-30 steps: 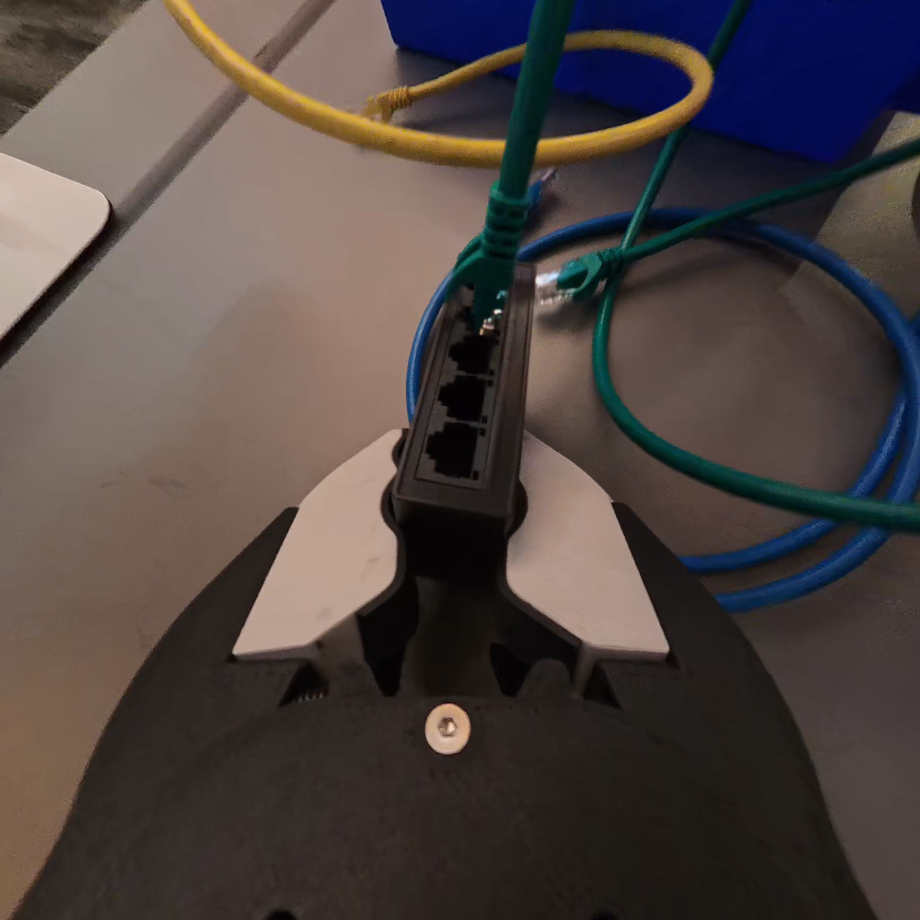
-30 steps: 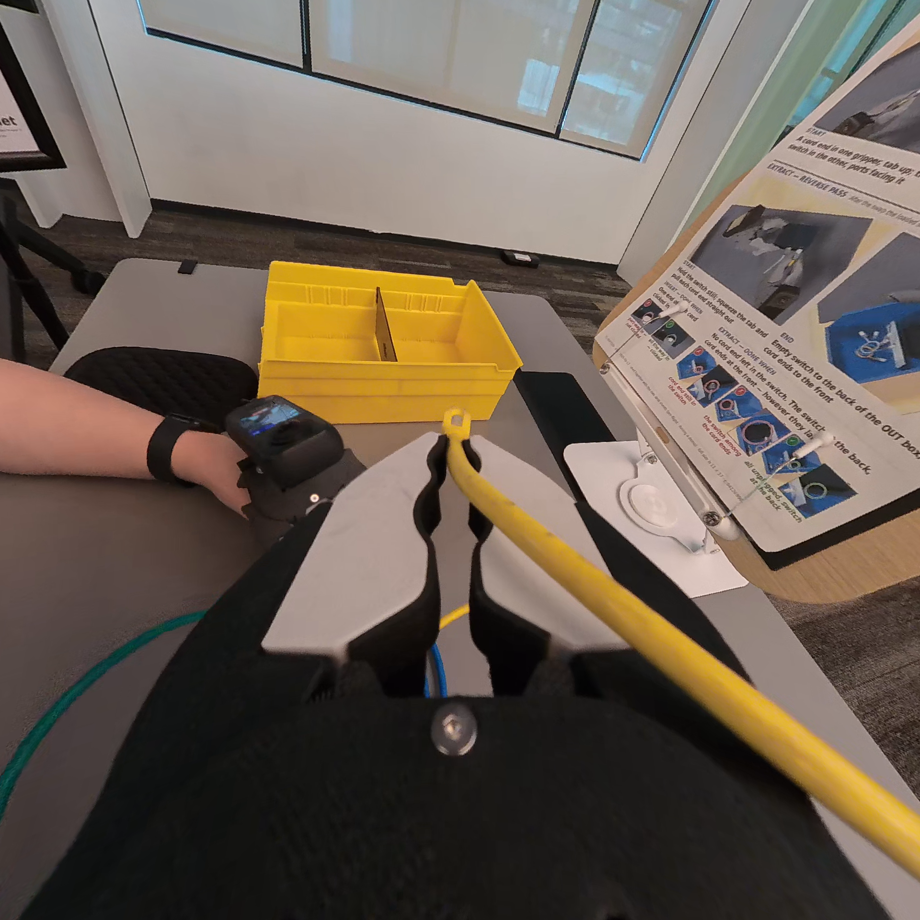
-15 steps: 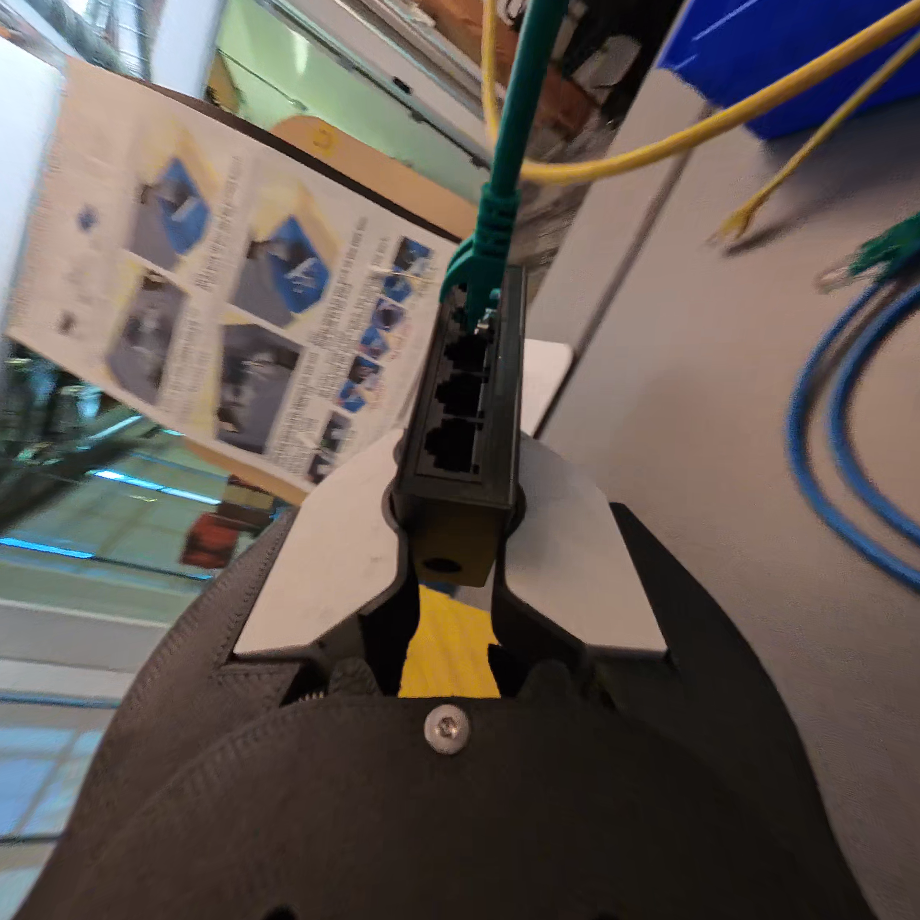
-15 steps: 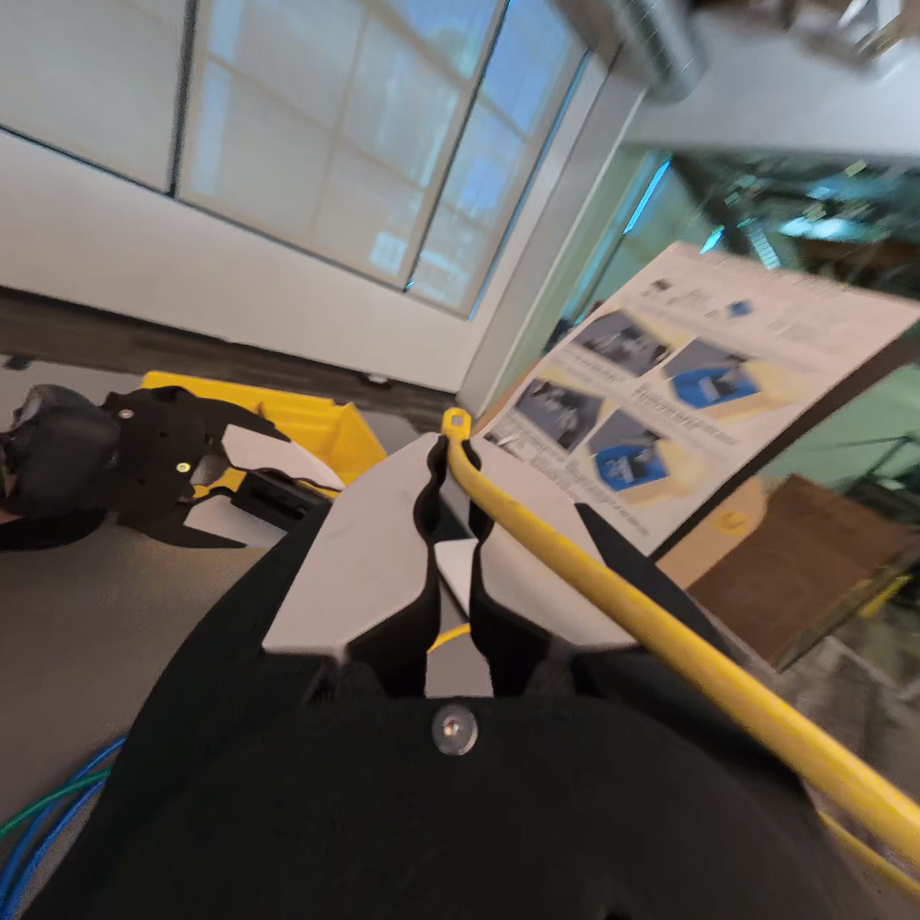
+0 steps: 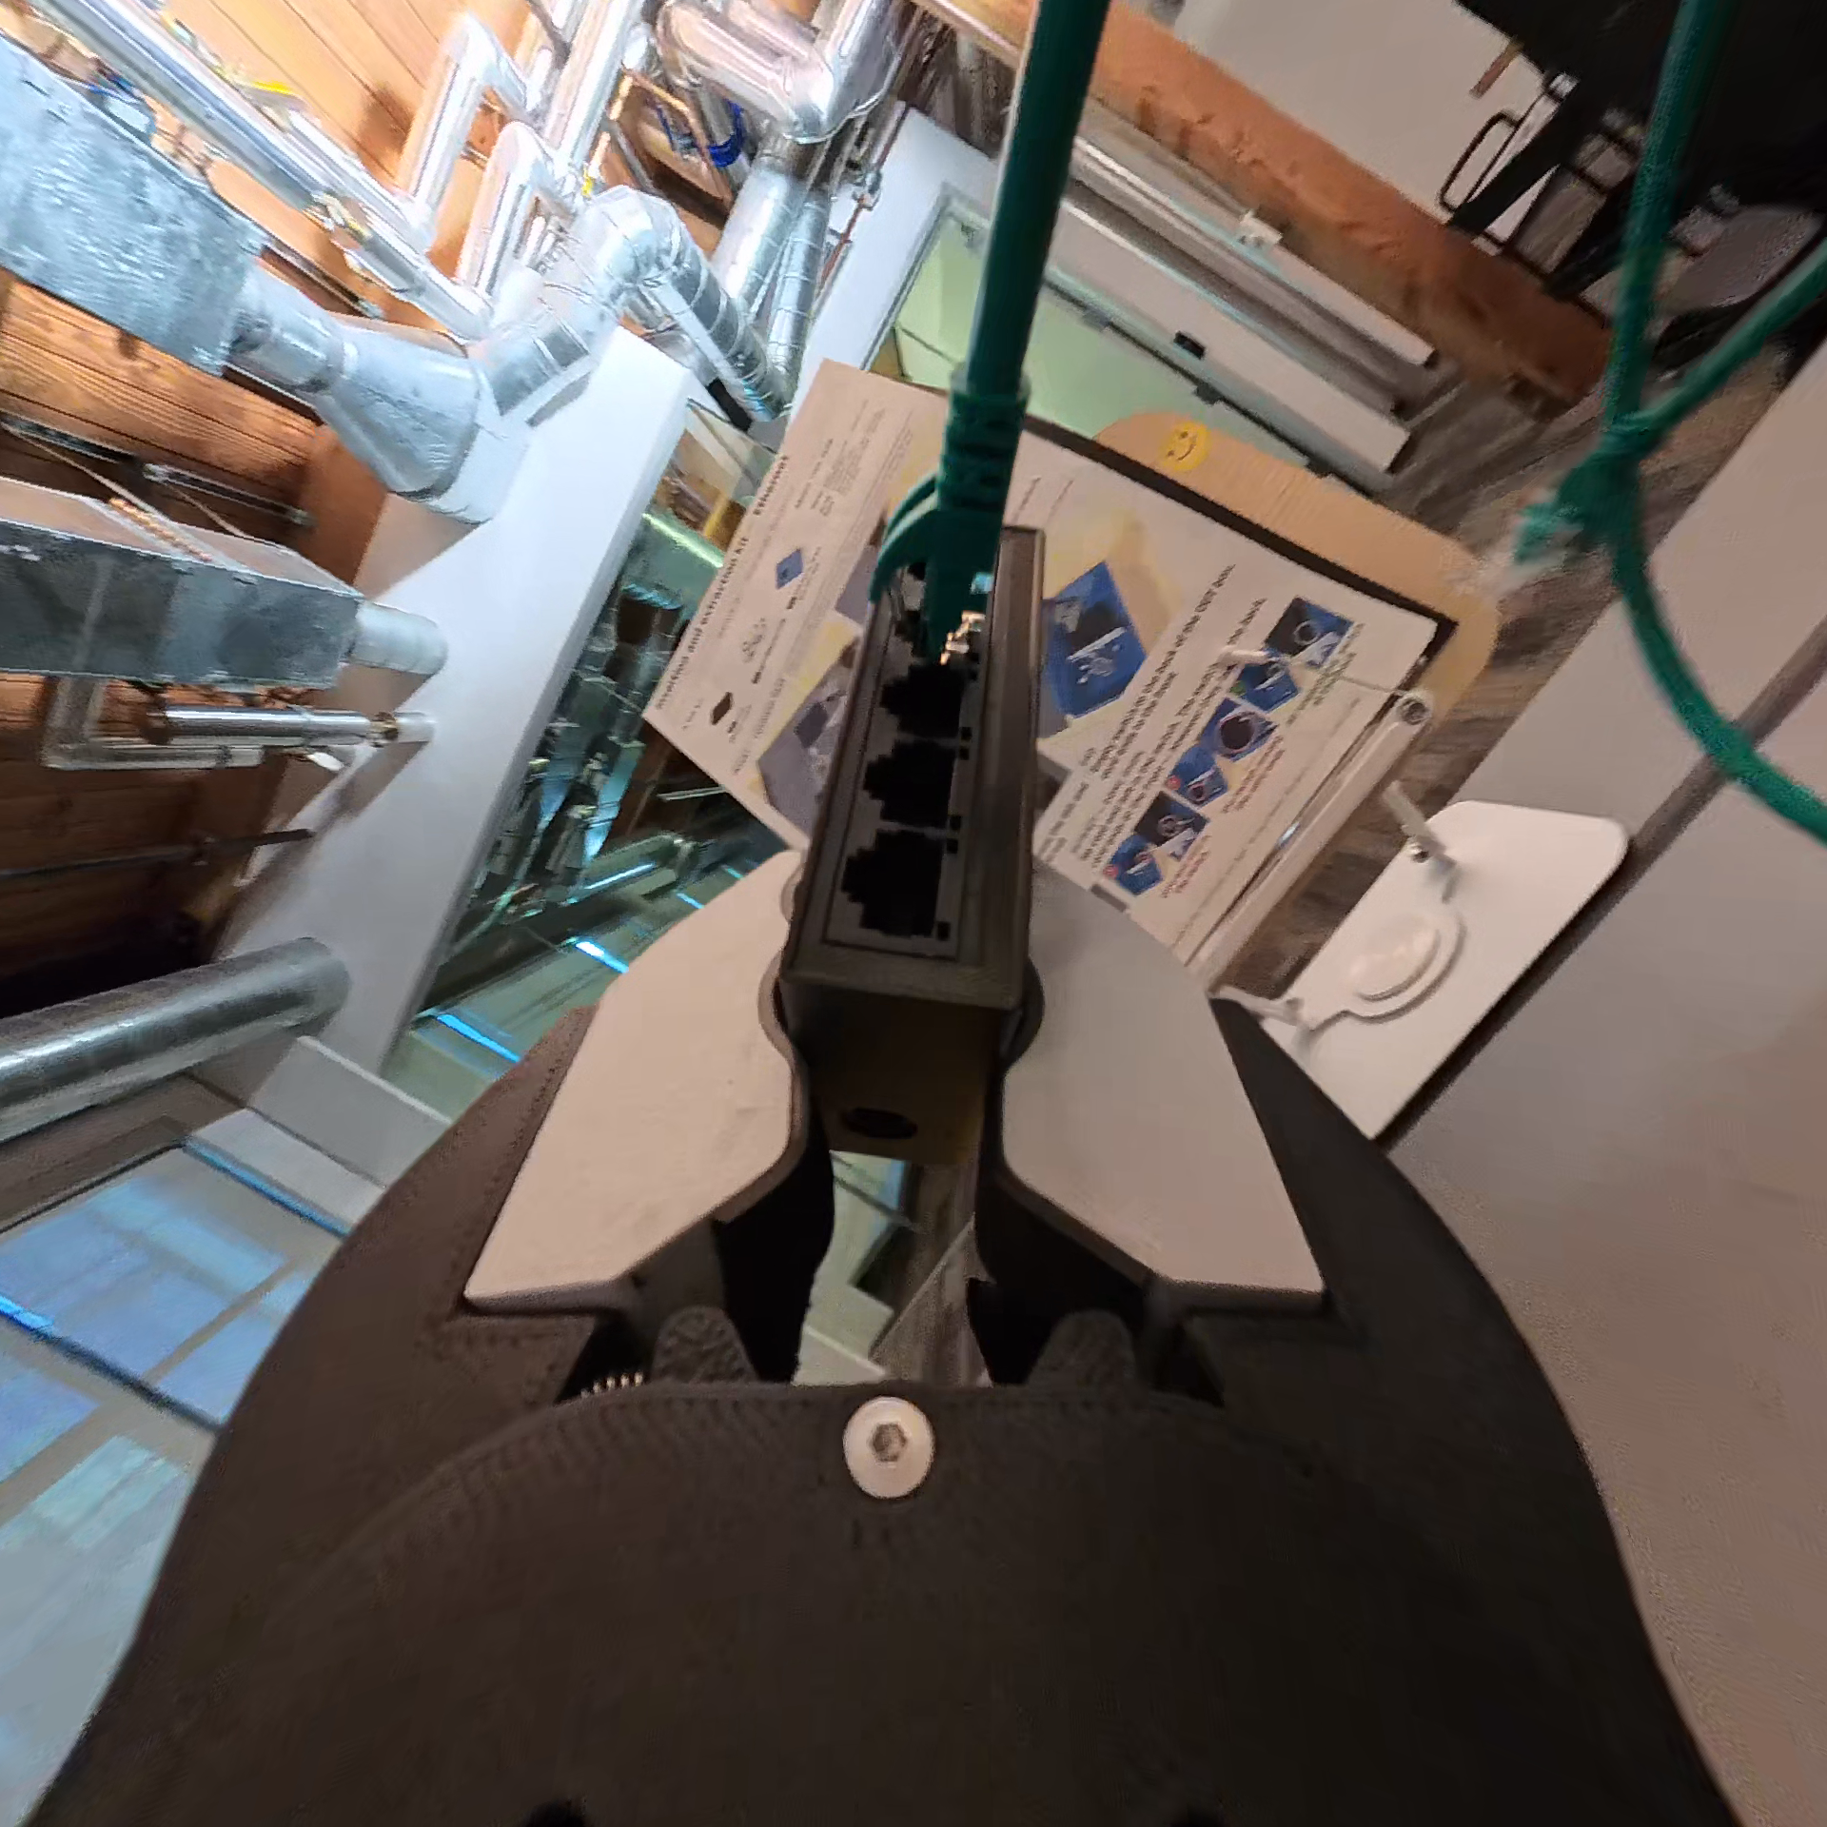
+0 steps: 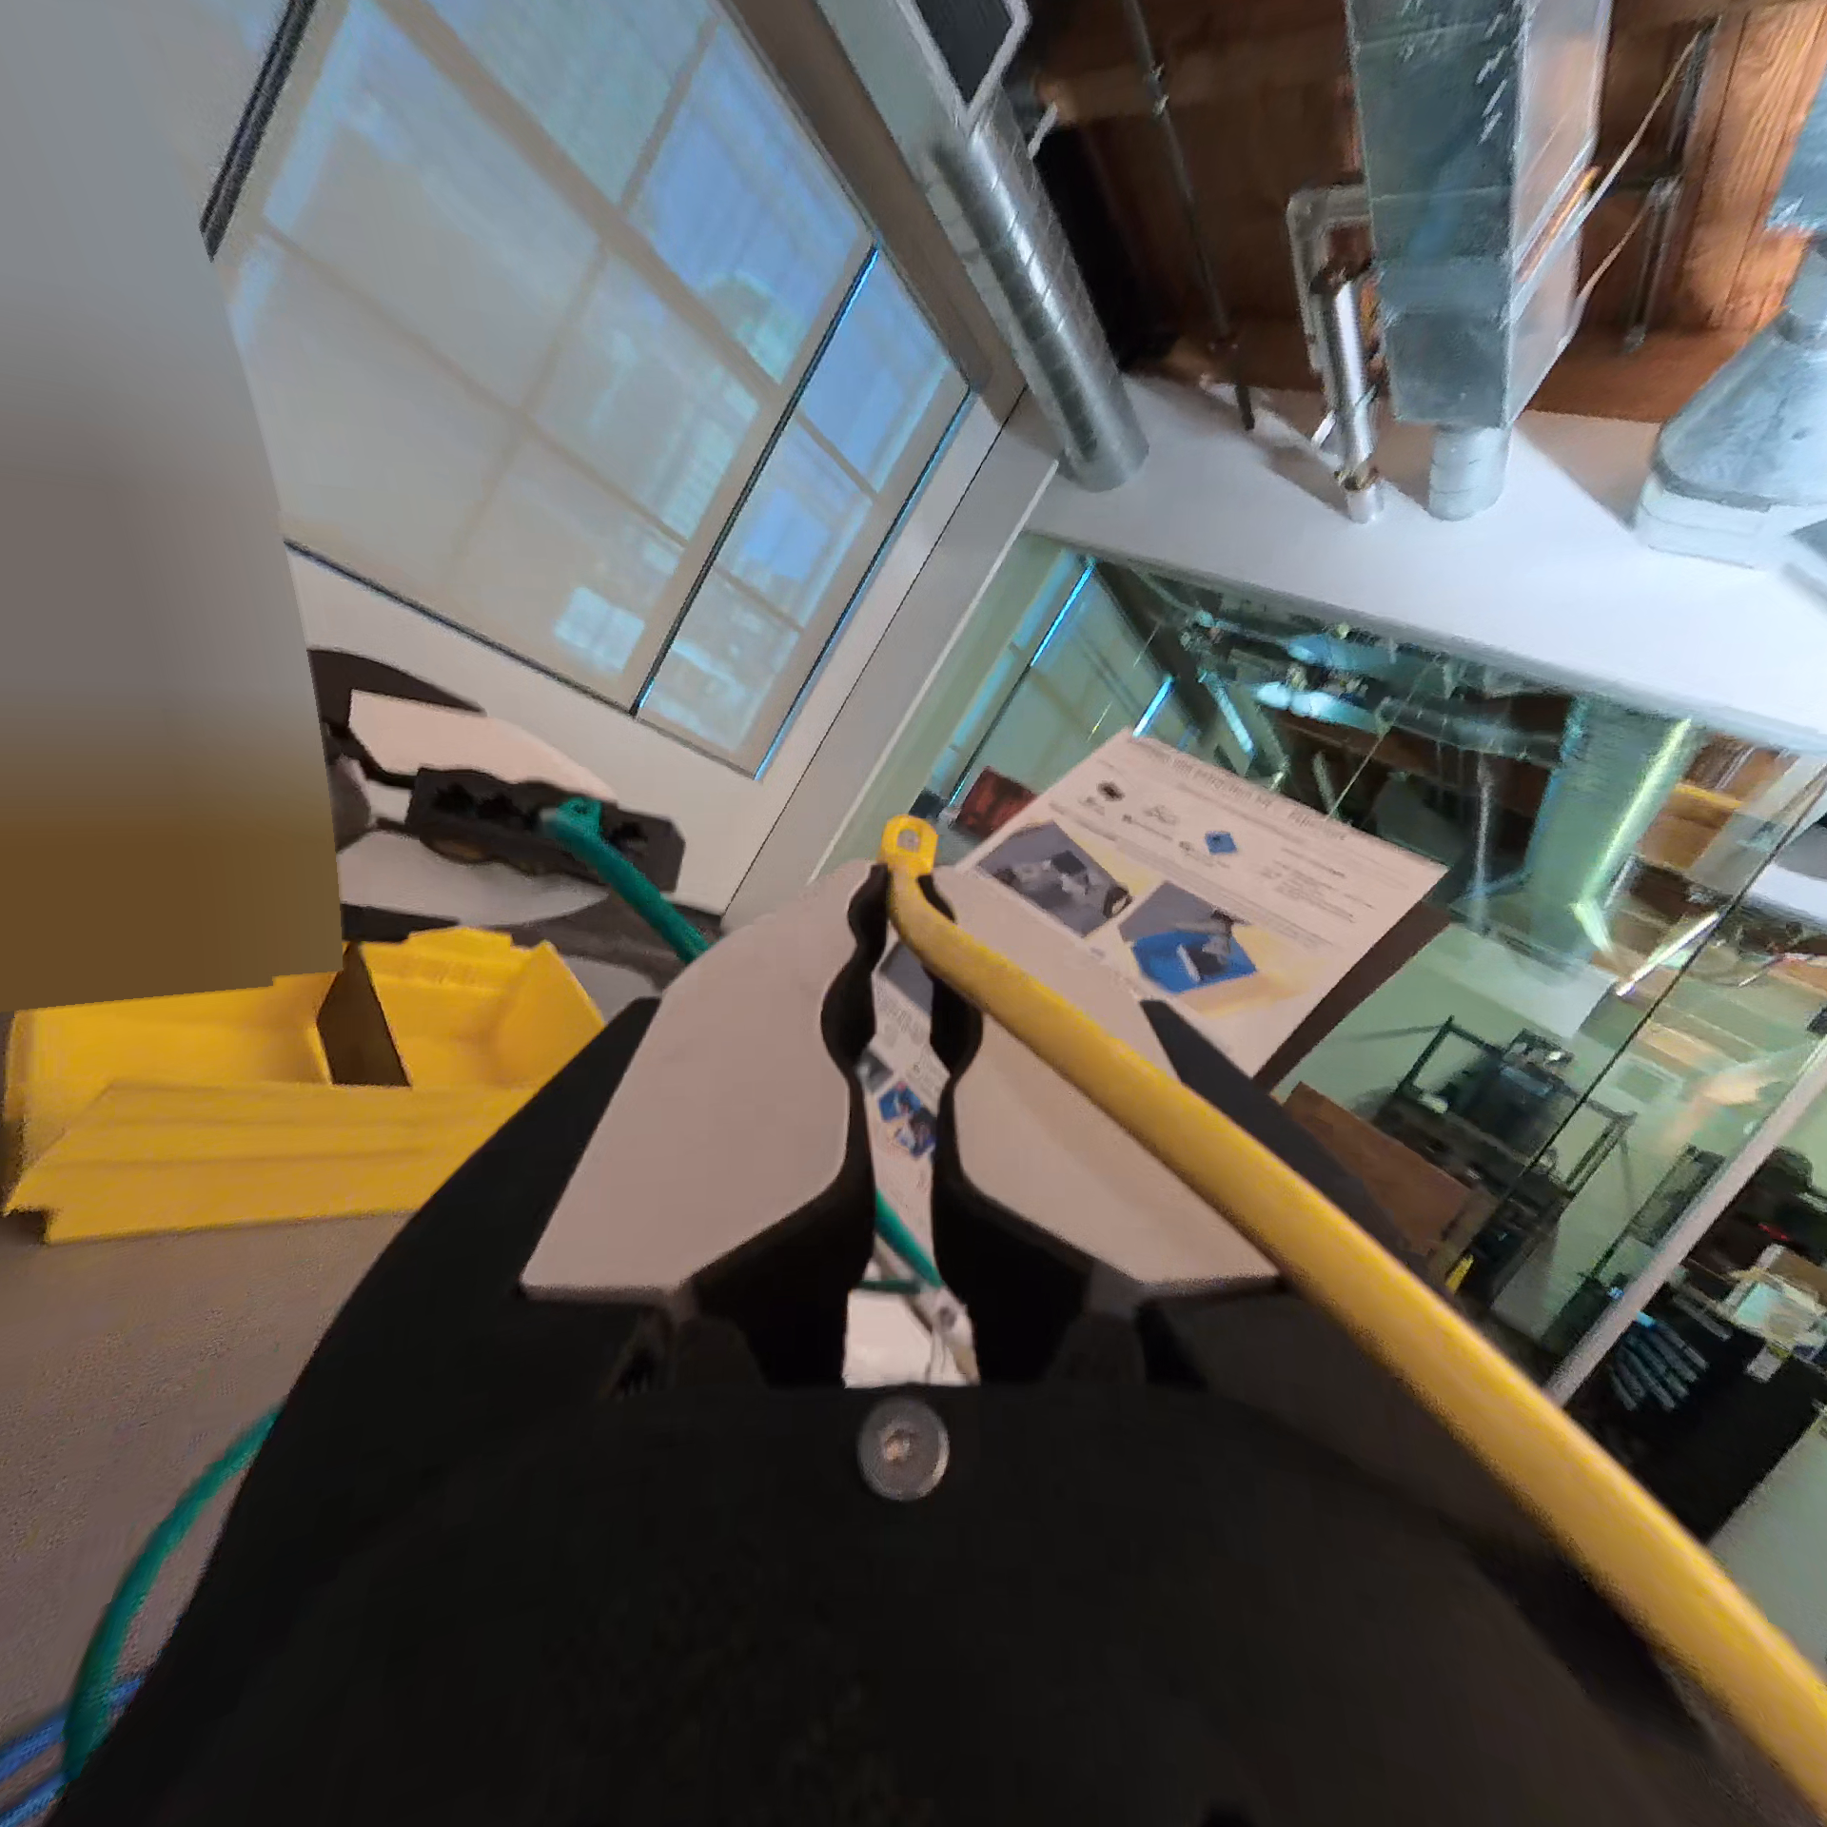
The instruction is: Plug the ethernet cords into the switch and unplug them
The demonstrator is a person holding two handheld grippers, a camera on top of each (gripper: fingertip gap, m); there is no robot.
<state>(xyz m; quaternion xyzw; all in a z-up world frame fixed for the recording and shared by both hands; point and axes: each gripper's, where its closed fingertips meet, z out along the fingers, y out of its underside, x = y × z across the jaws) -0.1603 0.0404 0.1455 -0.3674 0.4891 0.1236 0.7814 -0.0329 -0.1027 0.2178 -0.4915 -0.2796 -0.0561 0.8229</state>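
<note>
Left wrist view: left tongs point(image 5: 905, 999) tilted upward, pinching switch point(image 5: 914, 840) | right tongs point(image 6: 895, 880) raised, pinching yellow cord point(image 6: 1137, 1068)

Printed matter appears on one thing only — the instruction sheet point(image 5: 1167, 732), a white page with photo panels and lines of small print, clipped to a tan board point(image 5: 1275, 484) on a white stand point(image 5: 1463, 910). A round yellow smiley sticker point(image 5: 1183, 444) sits on the board above the page. The right wrist view shows the same sheet point(image 6: 1216, 910) — its print too blurred to read.
</note>
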